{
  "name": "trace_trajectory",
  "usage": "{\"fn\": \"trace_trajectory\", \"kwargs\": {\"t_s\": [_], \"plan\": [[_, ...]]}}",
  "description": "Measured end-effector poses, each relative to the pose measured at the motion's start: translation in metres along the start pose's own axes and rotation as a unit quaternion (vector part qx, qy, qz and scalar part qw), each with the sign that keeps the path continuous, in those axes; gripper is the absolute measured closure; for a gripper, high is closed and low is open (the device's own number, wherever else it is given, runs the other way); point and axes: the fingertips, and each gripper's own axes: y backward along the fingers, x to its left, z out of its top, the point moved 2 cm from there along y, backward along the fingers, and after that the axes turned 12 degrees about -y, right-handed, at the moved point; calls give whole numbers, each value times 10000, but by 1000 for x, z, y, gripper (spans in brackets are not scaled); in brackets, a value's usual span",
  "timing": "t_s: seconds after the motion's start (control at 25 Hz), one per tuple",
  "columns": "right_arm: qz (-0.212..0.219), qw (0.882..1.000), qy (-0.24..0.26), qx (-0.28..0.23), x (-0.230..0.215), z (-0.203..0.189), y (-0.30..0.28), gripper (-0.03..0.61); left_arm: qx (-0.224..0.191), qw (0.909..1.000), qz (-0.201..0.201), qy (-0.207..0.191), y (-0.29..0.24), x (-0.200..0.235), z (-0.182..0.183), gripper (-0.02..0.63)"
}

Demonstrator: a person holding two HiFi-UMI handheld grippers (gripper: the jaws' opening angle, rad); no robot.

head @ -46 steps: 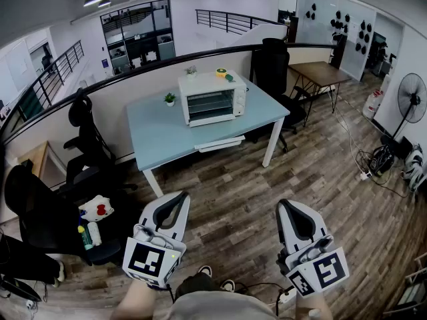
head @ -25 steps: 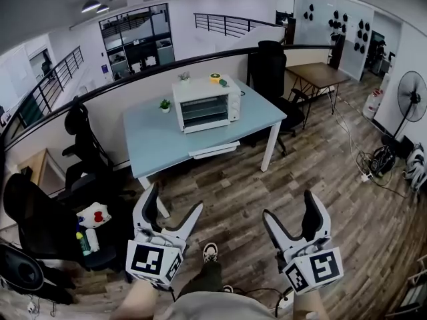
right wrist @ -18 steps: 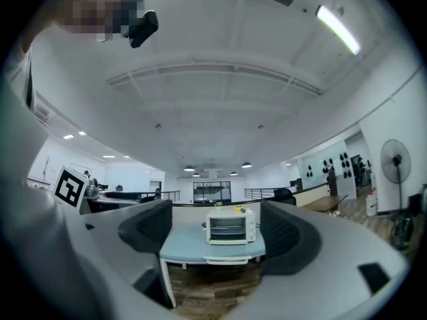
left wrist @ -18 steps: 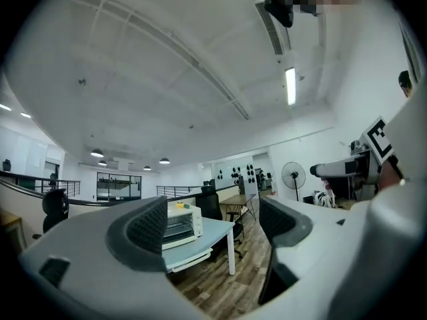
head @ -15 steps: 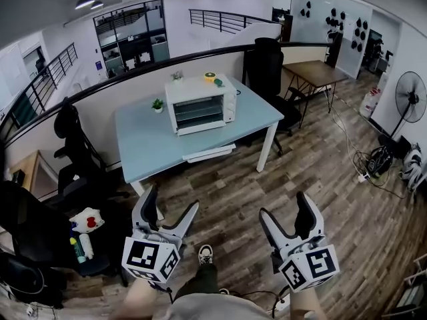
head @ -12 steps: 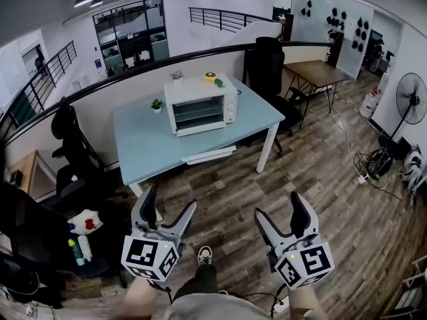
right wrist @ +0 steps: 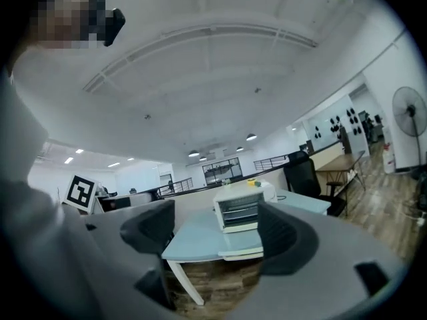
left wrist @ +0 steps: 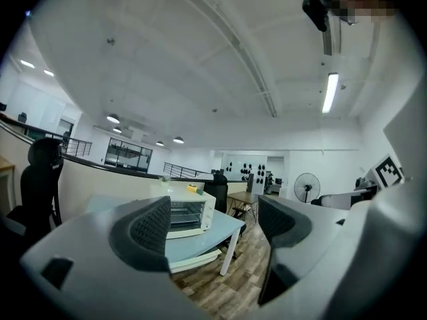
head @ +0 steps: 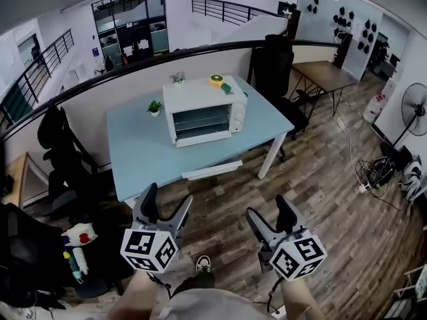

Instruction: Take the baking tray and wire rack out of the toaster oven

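A white toaster oven (head: pixel 203 115) stands on the light blue table (head: pixel 147 152), door shut. Thin horizontal lines show behind its glass; I cannot tell tray from rack. Both grippers hang over the wood floor, well short of the table. My left gripper (head: pixel 165 209) is open and empty. My right gripper (head: pixel 269 213) is open too; its jaws have just been closing a little, with nothing between them. The oven (left wrist: pixel 189 213) shows far off between the jaws of the left gripper (left wrist: pixel 213 225). In the right gripper view the oven (right wrist: pixel 240 210) also lies far beyond the right gripper (right wrist: pixel 215 232).
A yellow roll (head: pixel 216 80) lies on the oven's top and a small potted plant (head: pixel 154 107) stands beside it. Black office chairs (head: pixel 57 149) stand at the left, another chair (head: pixel 275 62) behind the table. A wooden desk (head: pixel 325 73) and a fan (head: pixel 415 111) are at the right.
Both grippers went from shut to open and have sunk a little. The table and oven have drawn nearer and look larger. The right jaws have narrowed slightly.
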Motion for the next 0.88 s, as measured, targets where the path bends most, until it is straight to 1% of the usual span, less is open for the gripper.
{"fn": "trace_trajectory", "kwargs": {"t_s": [0.08,0.16,0.24,0.44,0.64,0.88], "plan": [[119,9998,-111,138,-5,-2,-35,198,63,9999,-44,106,-29,20,-4,202],[205,9991,-306,212,-11,-3,-68,197,106,9998,-110,107,-59,37,-5,202],[222,9982,-501,227,-18,-4,-100,198,137,9995,-195,201,-86,54,-8,202],[204,9966,-770,211,-35,-5,-165,204,172,9981,-271,528,-133,85,-15,202],[175,9898,-1402,172,-62,-4,-216,216,243,9931,-321,1101,-173,106,-31,202],[150,9845,-1706,375,-105,-10,-269,227,347,9870,-283,1546,-226,123,-58,218]]}}
